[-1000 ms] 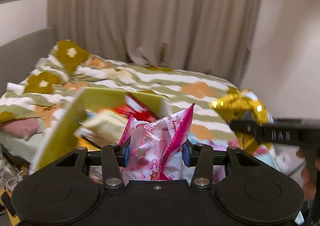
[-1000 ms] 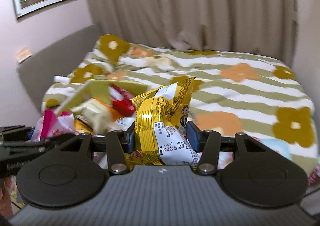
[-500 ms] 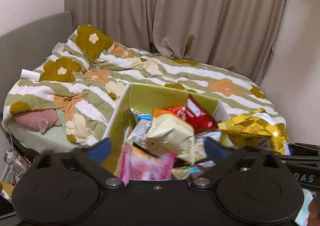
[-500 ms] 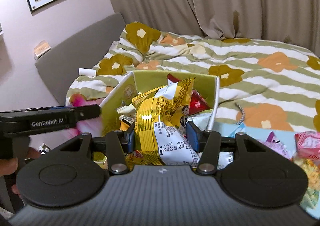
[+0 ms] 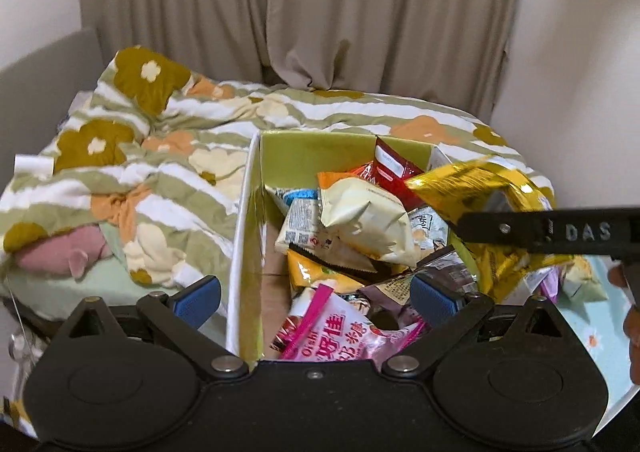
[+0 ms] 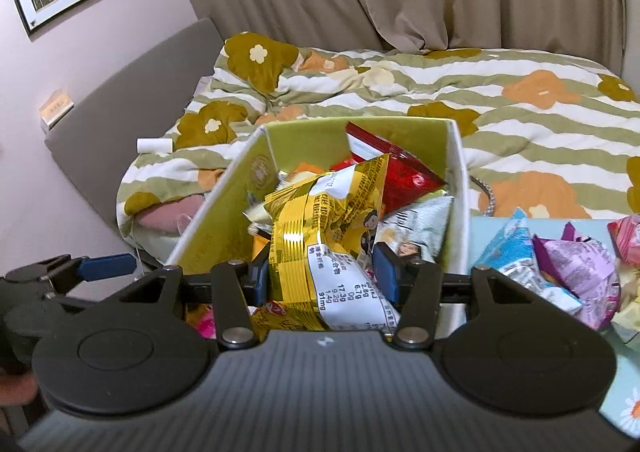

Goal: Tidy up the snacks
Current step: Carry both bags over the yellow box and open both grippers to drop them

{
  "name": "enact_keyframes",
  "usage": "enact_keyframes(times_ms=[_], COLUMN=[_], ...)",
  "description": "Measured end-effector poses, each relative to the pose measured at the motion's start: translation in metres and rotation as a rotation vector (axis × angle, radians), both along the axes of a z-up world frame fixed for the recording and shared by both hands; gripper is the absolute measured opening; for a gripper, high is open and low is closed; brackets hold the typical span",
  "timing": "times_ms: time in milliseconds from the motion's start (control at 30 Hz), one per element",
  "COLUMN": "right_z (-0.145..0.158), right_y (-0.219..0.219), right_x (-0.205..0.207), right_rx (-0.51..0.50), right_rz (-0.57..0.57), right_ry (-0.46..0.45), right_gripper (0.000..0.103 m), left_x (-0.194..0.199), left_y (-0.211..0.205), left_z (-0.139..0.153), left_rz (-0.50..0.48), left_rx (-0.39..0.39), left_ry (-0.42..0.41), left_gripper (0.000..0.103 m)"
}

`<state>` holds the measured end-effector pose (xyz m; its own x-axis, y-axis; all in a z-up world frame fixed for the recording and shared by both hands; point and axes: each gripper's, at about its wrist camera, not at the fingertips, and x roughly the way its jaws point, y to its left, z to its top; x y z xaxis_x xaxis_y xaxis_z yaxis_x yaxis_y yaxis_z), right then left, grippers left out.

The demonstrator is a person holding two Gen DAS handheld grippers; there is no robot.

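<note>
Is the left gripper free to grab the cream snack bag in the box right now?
Probably yes: the left gripper is open and empty above the box, and the cream snack bag lies uncovered on top.

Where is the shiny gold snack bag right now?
In the right wrist view the gold snack bag is pinched in the right gripper, hanging over the green box of snacks, in front of the red packet.

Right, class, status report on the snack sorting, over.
Left gripper open, pink packet in box. Right gripper shut on gold packet, over box. Nothing blocking.
</note>
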<state>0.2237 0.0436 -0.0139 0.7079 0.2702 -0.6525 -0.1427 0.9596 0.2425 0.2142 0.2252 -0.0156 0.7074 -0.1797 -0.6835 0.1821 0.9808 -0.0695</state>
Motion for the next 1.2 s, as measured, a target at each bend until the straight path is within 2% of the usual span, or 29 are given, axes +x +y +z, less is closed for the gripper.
enact_keyframes(times_ms=[167, 233, 267, 367, 467, 667, 867, 1000, 1200], right_z=[0.002, 0.003, 0.003, 0.001, -0.002, -0.001, 0.011, 0.021, 0.039], right_y=[0.015, 0.019, 0.018, 0.010, 0.000, -0.007, -0.014, -0.022, -0.050], right_x=[0.010, 0.013, 0.012, 0.008, 0.000, -0.015, -0.026, -0.040, -0.066], right_rx=[0.017, 0.024, 0.042, 0.104, 0.125, 0.076, 0.064, 0.041, 0.013], right_rz=[0.008, 0.020, 0.026, 0.028, 0.009, -0.003, -0.018, -0.035, -0.140], right_ry=[0.017, 0.008, -0.002, -0.020, -0.024, -0.043, -0.056, -0.067, -0.102], right_gripper=[0.068, 0.083, 0.103, 0.103, 0.103, 0.103, 0.103, 0.103, 0.103], left_x=[0.002, 0.001, -0.001, -0.008, -0.012, -0.014, -0.017, -0.015, -0.019], left_y=[0.007, 0.009, 0.010, 0.010, 0.008, -0.001, -0.009, -0.012, -0.032], left_z=[0.003, 0.004, 0.005, 0.005, 0.002, 0.009, 0.019, 0.023, 0.036], left_rz=[-0.020, -0.015, -0.013, -0.004, 0.005, 0.013, -0.021, -0.040, -0.121], left_rx=[0.027, 0.031, 0.025, 0.019, 0.024, 0.029, 0.023, -0.026, -0.051], left_ry=[-0.015, -0.014, -0.010, -0.012, -0.005, -0.014, -0.038, -0.044, -0.081], left_gripper=[0.102, 0.102, 0.102, 0.102, 0.102, 0.102, 0.102, 0.102, 0.102])
